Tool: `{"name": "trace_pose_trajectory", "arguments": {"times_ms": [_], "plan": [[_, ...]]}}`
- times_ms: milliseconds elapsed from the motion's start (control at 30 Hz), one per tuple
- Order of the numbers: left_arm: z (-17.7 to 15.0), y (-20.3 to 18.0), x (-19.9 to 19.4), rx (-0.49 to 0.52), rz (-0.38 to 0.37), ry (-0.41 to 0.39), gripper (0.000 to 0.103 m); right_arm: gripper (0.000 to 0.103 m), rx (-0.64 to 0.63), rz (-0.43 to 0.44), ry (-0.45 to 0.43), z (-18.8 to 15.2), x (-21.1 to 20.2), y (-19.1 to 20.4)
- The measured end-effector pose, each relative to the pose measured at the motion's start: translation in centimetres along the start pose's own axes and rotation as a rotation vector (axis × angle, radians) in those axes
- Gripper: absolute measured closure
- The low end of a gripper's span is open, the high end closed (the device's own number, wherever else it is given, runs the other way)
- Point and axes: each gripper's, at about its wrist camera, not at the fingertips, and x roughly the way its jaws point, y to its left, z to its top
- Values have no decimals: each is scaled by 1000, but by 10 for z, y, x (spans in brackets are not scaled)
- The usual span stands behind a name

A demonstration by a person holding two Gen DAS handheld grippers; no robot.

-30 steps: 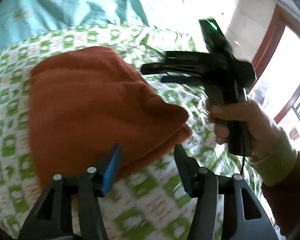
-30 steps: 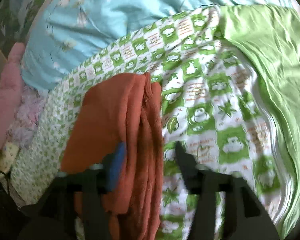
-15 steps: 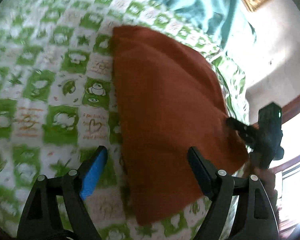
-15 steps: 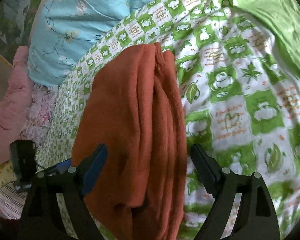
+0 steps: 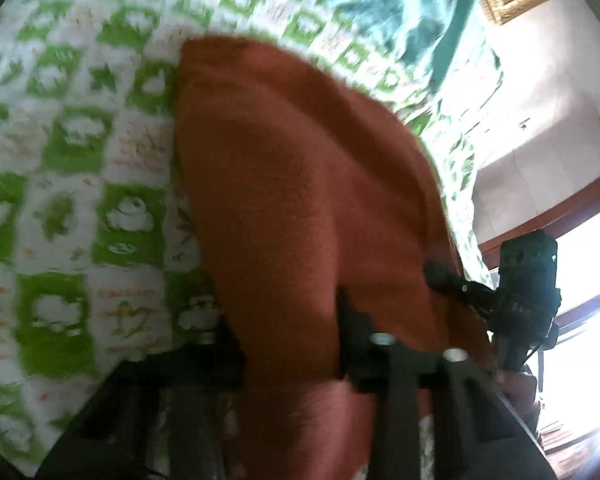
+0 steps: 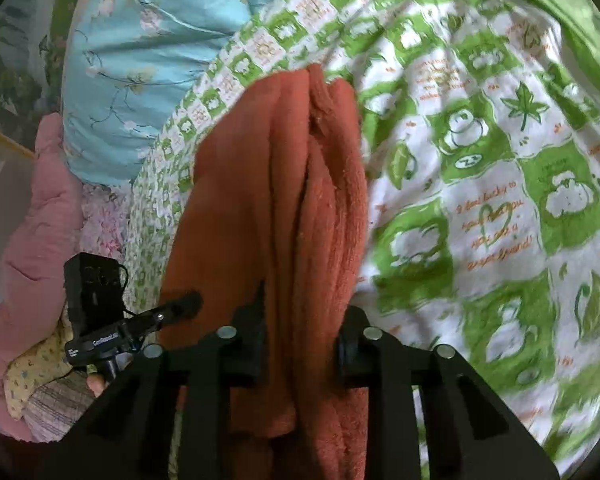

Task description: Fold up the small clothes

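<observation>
The rust-orange garment (image 6: 284,208) lies folded in several layers on the green-and-white checked bed cover (image 6: 500,184), near the side of the bed where the blue flowered quilt (image 6: 140,60) and a pink cloth (image 6: 32,216) are. In the right wrist view its stacked edges run away from the camera, so the fold lines are already made.

The right claw (image 6: 302,340) stands around the near end of this bundle: one finger is on each side of the layers and the cloth fills the gap between them. It looks clenched on the garment, probably to keep the layers together so they do not slide apart.

The left claw (image 5: 288,344) meets the same garment (image 5: 300,184) from another edge. The picture is blurred here, but the fabric passes between its two fingers and bulges there, so I judge that it also grips the cloth. In each view the other claw is seen beside the bundle, so both hold at the same time, I think to lift or turn the folded piece as one.
</observation>
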Motion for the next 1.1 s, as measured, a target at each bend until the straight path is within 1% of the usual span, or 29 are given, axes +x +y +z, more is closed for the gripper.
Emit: {"name": "trace_pose_trajectory", "arguments": {"times_ms": [67,133,167,200,300,400,467,533,567,633,700,767,800,833,867,900,967,1000,1067,1100], "plan": [[-4,-7,-26,26,5,-41,76,79,-17,21,-31,-5,-5,18],[-12,-13,-57,70,46,-101,76,79,-38,58,-44,-13,-7,38],[-19,-13,-80,91,67,-135,76,79,-64,81,-44,-20,-5,54],[-24,-11,-96,97,80,-154,76,79,-89,95,-41,-25,-3,66],[-46,6,-150,99,149,-213,76,79,-156,155,-22,-43,15,110],[-73,31,-201,93,213,-259,76,79,-197,239,7,-60,40,144],[-88,48,-221,85,247,-270,76,79,-217,283,40,-72,58,161],[-105,73,-236,55,269,-265,76,80,-232,303,81,-83,78,175],[-113,89,-237,25,274,-247,76,80,-239,300,108,-90,90,180],[-121,112,-227,-26,274,-212,75,80,-242,277,152,-101,108,182],[-133,135,-219,-72,234,-177,73,80,-243,220,178,-111,120,178],[-137,144,-219,-92,181,-184,68,78,-208,219,183,-112,125,170],[-136,146,-220,-92,168,-184,66,74,-197,218,182,-112,124,168],[-134,148,-221,-90,162,-182,62,68,-194,204,179,-112,122,168],[-130,151,-222,-87,160,-176,62,64,-195,182,173,-111,120,169],[-124,154,-222,-83,159,-169,61,55,-196,153,170,-111,118,170],[-112,162,-222,-76,142,-156,55,54,-211,107,148,-111,108,172],[-107,166,-221,-78,139,-152,53,54,-217,97,132,-111,102,174],[-88,176,-215,-91,118,-134,45,52,-214,90,109,-113,90,174],[-76,184,-211,-108,101,-122,44,52,-212,93,103,-115,85,174]]}}
